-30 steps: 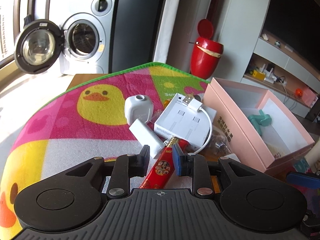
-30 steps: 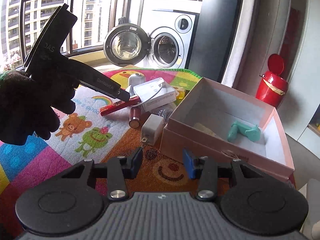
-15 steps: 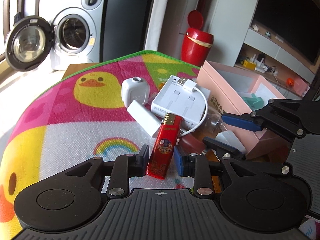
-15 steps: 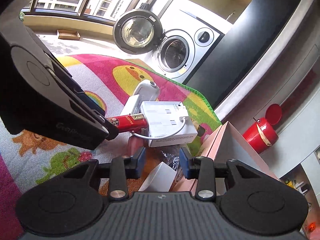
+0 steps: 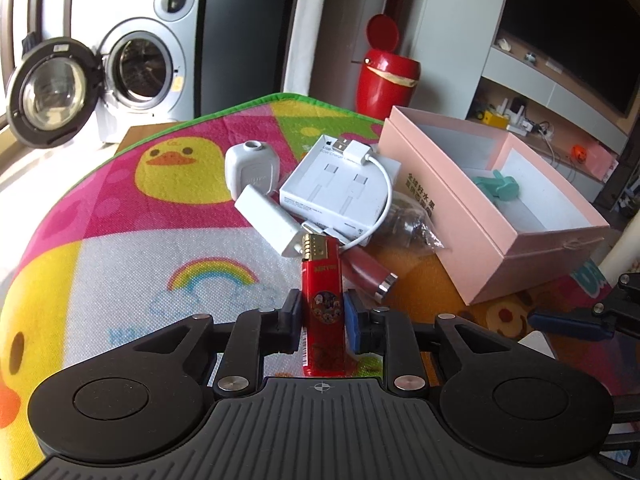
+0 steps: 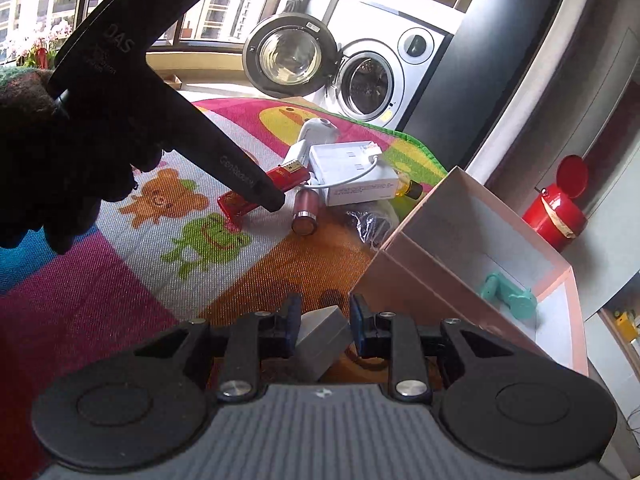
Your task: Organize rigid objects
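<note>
Between the jaws of the left gripper [image 5: 321,317] stands a red plastic lighter with a gold metal head [image 5: 322,300], its base toward the camera and its head pointing away; the jaws are closing on it and the pads sit against its sides. Just beyond the right jaw lies a short dark-pink lipstick tube with a silver cap [image 5: 368,270]. Past the lighter's head sits a slim white rectangular block [image 5: 269,219], then a flat white cable box [image 5: 340,184] with a white USB cable [image 5: 372,184] looped over it, and a rounded white charger [image 5: 251,168] to the left. Right of the jaws, farther off, an open pink cardboard box [image 5: 472,216] holds a small teal plastic piece [image 5: 496,186]. All rest on a bright cartoon play mat [image 5: 120,216].

Between the closing jaws of the right gripper [image 6: 325,326] sits a small grey-white cube-shaped adapter [image 6: 322,340], tilted, its corners touching both pads. Just right of these jaws rises the pink box's near wall. Ahead and left, a dark-gloved hand [image 6: 48,160] carries the left gripper. Far back stands a silver washing machine with its door open [image 6: 360,68].
</note>
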Tool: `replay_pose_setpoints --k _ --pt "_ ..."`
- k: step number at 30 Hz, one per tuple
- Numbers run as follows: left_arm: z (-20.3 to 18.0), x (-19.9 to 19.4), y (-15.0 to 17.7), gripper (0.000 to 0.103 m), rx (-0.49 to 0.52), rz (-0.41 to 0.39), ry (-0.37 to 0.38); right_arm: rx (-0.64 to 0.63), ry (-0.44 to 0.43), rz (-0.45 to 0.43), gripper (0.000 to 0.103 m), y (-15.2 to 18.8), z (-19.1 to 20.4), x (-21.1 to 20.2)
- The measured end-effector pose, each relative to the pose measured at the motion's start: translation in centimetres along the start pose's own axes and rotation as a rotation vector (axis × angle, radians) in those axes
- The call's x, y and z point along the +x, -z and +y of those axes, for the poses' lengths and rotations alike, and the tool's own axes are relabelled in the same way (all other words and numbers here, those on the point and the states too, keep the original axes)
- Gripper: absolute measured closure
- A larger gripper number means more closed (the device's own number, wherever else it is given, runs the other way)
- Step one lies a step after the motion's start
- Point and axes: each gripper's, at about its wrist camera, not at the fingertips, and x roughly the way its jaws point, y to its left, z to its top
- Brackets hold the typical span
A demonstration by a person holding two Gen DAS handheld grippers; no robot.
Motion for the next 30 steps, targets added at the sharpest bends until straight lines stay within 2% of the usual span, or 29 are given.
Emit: replay_pose_setpoints --k 2,4,5,10,12,15,18,23,26,30 --pt "-0.5 -1.3 1.1 0.083 0.007 0.006 0.018 0.018 0.008 0.0 0.071 1.0 -0.5 -0.8" --pt "-1.1 -2.5 2.1 0.083 0.009 0.02 0.039 0.04 0.032 0.01 0.046 2.0 -1.2 -1.2" --pt "-1.5 -3.1 2.7 0.083 0.015 0.031 0.051 0.055 0.039 0.017 0.042 2.4 -1.6 -1.3" --pt "-3.0 -4.5 4.7 0.083 0.037 0.079 0.065 0.169 0.028 0.056 0.038 4.3 -3.8 -1.9" --pt "-3.3 -4.4 4.7 0.083 0.041 0.073 0.048 0.249 -0.017 0.062 0.038 4.9 -4.8 -2.2" --pt "-3.2 -3.9 3.9 0.083 -0.005 0.072 0.045 0.325 -0.088 0.078 0.035 5.7 -5.3 -2.5" --pt "-3.0 -4.0 3.2 0.083 -0.052 0.058 0.038 0.288 -0.029 0.092 0.033 6.2 -4.9 -2.7" --pt "-1.2 -4.4 1.9 0.083 -0.205 0.006 -0.037 0.274 0.093 0.087 0.031 7.1 -5.9 -2.8" --pt "-0.4 -3.6 1.1 0.083 -0.296 0.006 -0.05 0.357 0.063 0.09 0.029 7.5 -7.0 -2.5" --pt "-1.1 -1.6 0.5 0.083 -0.288 0.034 -0.062 0.43 0.032 0.085 0.027 7.6 -7.4 -2.0"
